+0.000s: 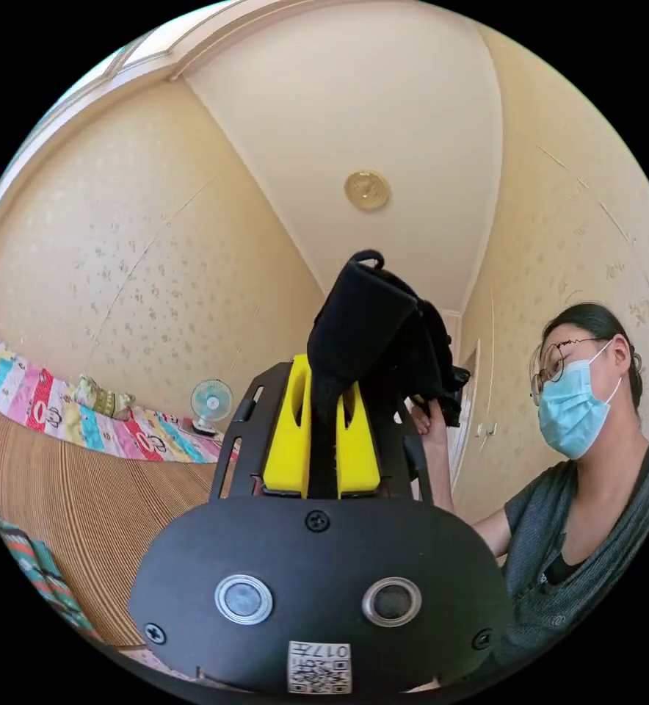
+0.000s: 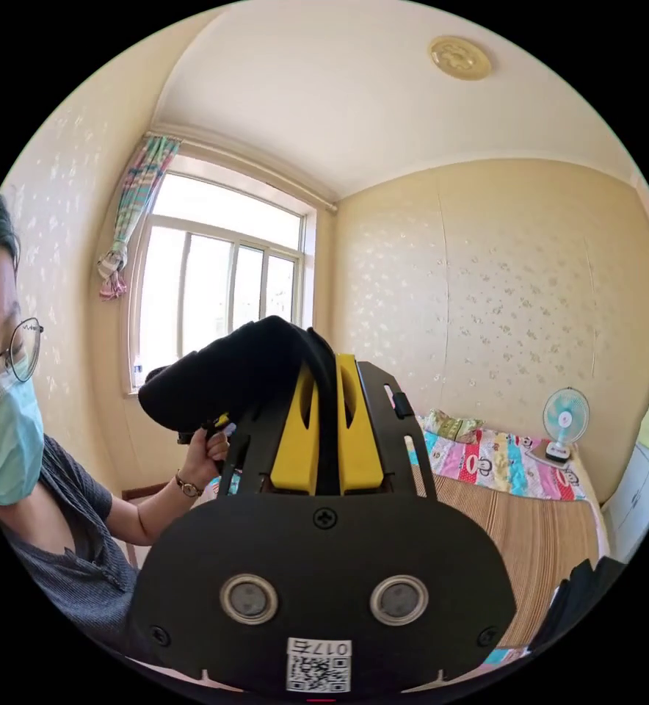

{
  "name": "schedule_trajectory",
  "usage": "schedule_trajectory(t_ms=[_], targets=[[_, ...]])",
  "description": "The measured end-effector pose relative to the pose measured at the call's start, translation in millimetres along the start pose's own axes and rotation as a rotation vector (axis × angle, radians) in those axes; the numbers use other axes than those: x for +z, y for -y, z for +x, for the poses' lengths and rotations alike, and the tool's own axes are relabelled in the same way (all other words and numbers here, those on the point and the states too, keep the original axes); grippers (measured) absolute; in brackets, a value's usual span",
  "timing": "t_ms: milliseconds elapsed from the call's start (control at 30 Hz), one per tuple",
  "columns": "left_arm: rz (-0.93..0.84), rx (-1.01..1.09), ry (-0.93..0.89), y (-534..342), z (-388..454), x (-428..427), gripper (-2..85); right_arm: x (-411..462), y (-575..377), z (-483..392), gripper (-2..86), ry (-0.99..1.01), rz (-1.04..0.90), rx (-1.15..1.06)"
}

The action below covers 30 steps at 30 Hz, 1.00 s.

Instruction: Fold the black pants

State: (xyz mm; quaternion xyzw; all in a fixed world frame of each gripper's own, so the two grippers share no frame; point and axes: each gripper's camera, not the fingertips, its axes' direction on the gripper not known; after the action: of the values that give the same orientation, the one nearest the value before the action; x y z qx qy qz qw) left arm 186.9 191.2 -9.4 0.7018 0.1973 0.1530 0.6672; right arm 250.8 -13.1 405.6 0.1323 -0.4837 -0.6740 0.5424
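In the left gripper view, the black pants [image 1: 372, 323] are bunched up in the air, and my left gripper [image 1: 323, 426] is shut on a strip of their cloth between its yellow jaws. The person's hand [image 1: 431, 422] holds the other gripper behind the bundle. In the right gripper view, my right gripper [image 2: 327, 422] is shut on the black pants [image 2: 229, 374], which drape leftward over the jaws. A hand [image 2: 207, 448] grips the other gripper under the cloth there.
A bed with a woven mat [image 2: 537, 529] and a colourful patterned sheet [image 2: 486, 452] lies below. A small fan [image 2: 563, 422] stands on it by the wall. A window [image 2: 214, 286] with a curtain is behind. The masked person [image 1: 581, 470] stands close.
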Motion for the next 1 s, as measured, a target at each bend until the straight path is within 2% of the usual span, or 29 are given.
schedule_trajectory(t_ms=[167, 233, 300, 433, 600, 667, 733, 800, 867, 933, 1000], targets=[[0.100, 0.190, 0.057, 95, 89, 17, 5.1, -22, 58, -47, 4.0, -0.037, 0.074, -0.160], [0.082, 0.269, 0.093, 122, 114, 34, 5.2, -22, 74, -55, 3.6, -0.061, 0.069, -0.202], [-0.010, 0.282, 0.128, 146, 121, 63, 5.3, -14, 85, -57, 3.3, -0.096, 0.016, -0.236], [-0.202, 0.247, 0.171, 141, 86, 111, 5.3, 47, 77, -38, 3.1, -0.132, -0.246, -0.268], [-0.438, 0.128, 0.081, 45, -34, 166, 5.1, 144, -4, 20, 4.1, -0.002, -0.492, -0.175], [-0.530, 0.064, 0.000, 2, -83, 183, 5.0, 200, -58, 60, 4.7, 0.106, -0.647, -0.057], [-0.689, -0.103, -0.092, -42, -143, 206, 4.8, 252, -101, 89, 5.1, 0.196, -0.817, 0.027], [-0.880, -0.432, -0.163, -94, -233, 238, 4.2, 308, -143, 117, 5.4, 0.292, -0.968, 0.106], [-0.888, -0.619, -0.153, -103, -299, 261, 3.9, 382, -172, 164, 5.5, 0.387, -1.066, 0.238], [-0.855, -0.621, -0.064, -64, -369, 302, 3.9, 434, -159, 217, 5.7, 0.345, -1.016, 0.293], [-0.795, -0.347, 0.057, 40, -450, 383, 4.9, 487, -121, 275, 6.1, 0.198, -0.921, 0.251]])
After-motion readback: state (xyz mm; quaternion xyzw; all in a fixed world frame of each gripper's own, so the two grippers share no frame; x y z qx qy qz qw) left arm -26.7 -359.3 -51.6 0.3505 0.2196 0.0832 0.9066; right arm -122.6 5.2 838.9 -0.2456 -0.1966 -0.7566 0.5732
